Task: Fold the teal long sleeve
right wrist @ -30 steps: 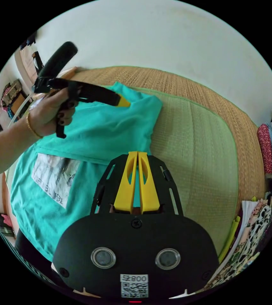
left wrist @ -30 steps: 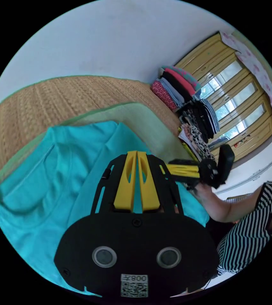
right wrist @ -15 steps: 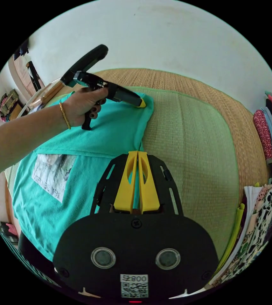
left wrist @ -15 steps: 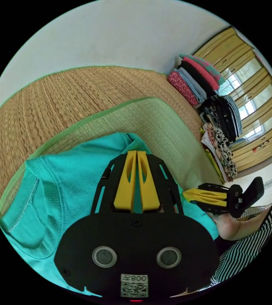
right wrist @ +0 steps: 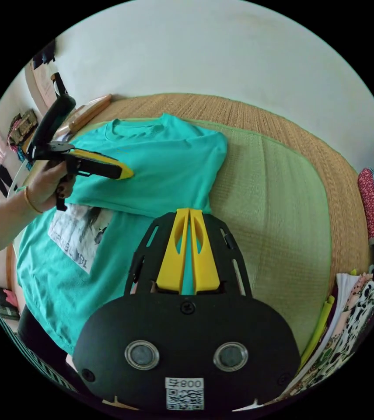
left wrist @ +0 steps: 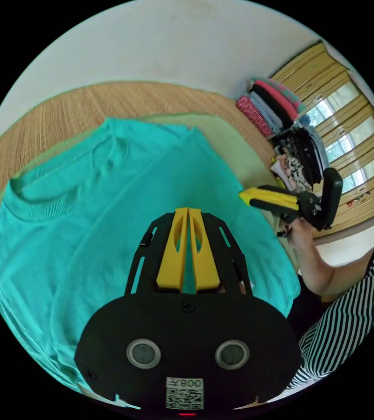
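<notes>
The teal long sleeve (right wrist: 160, 166) lies on a green mat (right wrist: 274, 210). Its upper part is folded over, with the collar (right wrist: 134, 129) at the far side and a grey print (right wrist: 79, 238) showing below the fold. My left gripper (right wrist: 127, 174) is shut and hovers above the folded flap with no cloth in it. In its own view, the left gripper (left wrist: 189, 211) points over the spread shirt (left wrist: 108, 197). My right gripper (right wrist: 190, 211) is shut, its tip at the flap's near edge. In the left gripper view the right gripper (left wrist: 242, 197) sits by the shirt's side edge, with no cloth seen in it.
The green mat lies on a woven straw mat (right wrist: 256, 113) against a white wall. Stacks of folded clothes (left wrist: 274, 109) stand to the right, in front of wooden-framed windows (left wrist: 353, 144). A person in a striped top (left wrist: 348, 315) holds both grippers.
My left gripper let go of the flap's far corner and drew back toward the person. The folded flap now lies flat with the collar showing. The right gripper shifted only slightly.
</notes>
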The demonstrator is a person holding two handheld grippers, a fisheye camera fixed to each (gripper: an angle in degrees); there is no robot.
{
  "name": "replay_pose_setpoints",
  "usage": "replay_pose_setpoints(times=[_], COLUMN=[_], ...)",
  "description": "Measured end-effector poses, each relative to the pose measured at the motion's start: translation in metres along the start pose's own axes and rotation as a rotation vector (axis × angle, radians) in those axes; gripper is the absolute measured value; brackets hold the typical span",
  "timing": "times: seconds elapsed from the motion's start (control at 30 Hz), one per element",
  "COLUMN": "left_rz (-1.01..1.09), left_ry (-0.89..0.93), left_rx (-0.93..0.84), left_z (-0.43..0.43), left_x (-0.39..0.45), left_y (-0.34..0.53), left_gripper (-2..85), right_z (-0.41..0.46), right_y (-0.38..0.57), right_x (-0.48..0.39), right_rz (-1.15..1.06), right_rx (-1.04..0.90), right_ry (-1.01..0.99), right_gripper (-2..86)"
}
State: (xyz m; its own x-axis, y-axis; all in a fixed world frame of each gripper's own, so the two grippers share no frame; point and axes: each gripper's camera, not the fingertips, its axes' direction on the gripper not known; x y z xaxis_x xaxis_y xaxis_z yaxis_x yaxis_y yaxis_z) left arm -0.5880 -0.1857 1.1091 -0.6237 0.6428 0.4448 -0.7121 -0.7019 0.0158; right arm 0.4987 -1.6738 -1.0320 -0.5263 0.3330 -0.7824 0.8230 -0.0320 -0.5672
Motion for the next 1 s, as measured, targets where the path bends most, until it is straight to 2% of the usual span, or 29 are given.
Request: replay_pose_setpoints(times=[0.1, 0.17, 0.23, 0.33, 0.5, 0.6, 0.67, 0.7, 0.8, 0.93, 1.0], left_rz=[-0.051, -0.057, -0.06, -0.102, -0.13, -0.143, -0.157, -0.17, -0.203, -0.254, -0.323], left_ry=[0.069, 0.036, 0.003, -0.02, -0.033, -0.041, -0.023, -0.011, 0.013, -0.023, -0.054], left_rx=[0.081, 0.144, 0.137, 0.037, 0.091, 0.04, 0.064, 0.076, 0.142, 0.21, 0.236], left_z=[-0.017, -0.034, -0.041, -0.036, -0.06, -0.055, -0.057, -0.061, -0.078, -0.106, -0.122], left_x=[-0.006, -0.002, -0.001, -0.009, -0.008, -0.01, -0.011, -0.012, -0.013, -0.015, -0.022], left_y=[0.025, 0.042, 0.06, 0.091, 0.143, 0.163, 0.175, 0.183, 0.206, 0.246, 0.278], left_gripper=[0.1, 0.1, 0.1, 0.1, 0.1, 0.1, 0.1, 0.1, 0.2, 0.3, 0.5], right_z=[0.004, -0.009, -0.011, -0.016, -0.024, 0.008, 0.048, 0.058, 0.044, 0.003, 0.006], right_y=[-0.008, -0.012, -0.016, -0.031, -0.098, -0.152, -0.18, -0.184, -0.184, -0.139, -0.111], right_x=[0.0, 0.0, 0.0, 0.007, 0.027, 0.043, 0.048, 0.049, 0.049, 0.016, 0.0], right_rz=[0.004, 0.016, 0.022, 0.046, 0.059, 0.064, 0.064, 0.059, 0.076, -0.008, -0.036], right_rx=[-0.037, -0.013, -0.021, 0.0, 0.091, 0.018, -0.13, -0.174, -0.119, -0.048, -0.086], right_ry=[-0.019, 0.0, -0.005, -0.061, -0.052, -0.084, -0.057, -0.06, -0.096, -0.146, -0.137], right_gripper=[0.1, 0.1, 0.1, 0.1, 0.1, 0.1, 0.1, 0.1, 0.1, 0.1, 0.1])
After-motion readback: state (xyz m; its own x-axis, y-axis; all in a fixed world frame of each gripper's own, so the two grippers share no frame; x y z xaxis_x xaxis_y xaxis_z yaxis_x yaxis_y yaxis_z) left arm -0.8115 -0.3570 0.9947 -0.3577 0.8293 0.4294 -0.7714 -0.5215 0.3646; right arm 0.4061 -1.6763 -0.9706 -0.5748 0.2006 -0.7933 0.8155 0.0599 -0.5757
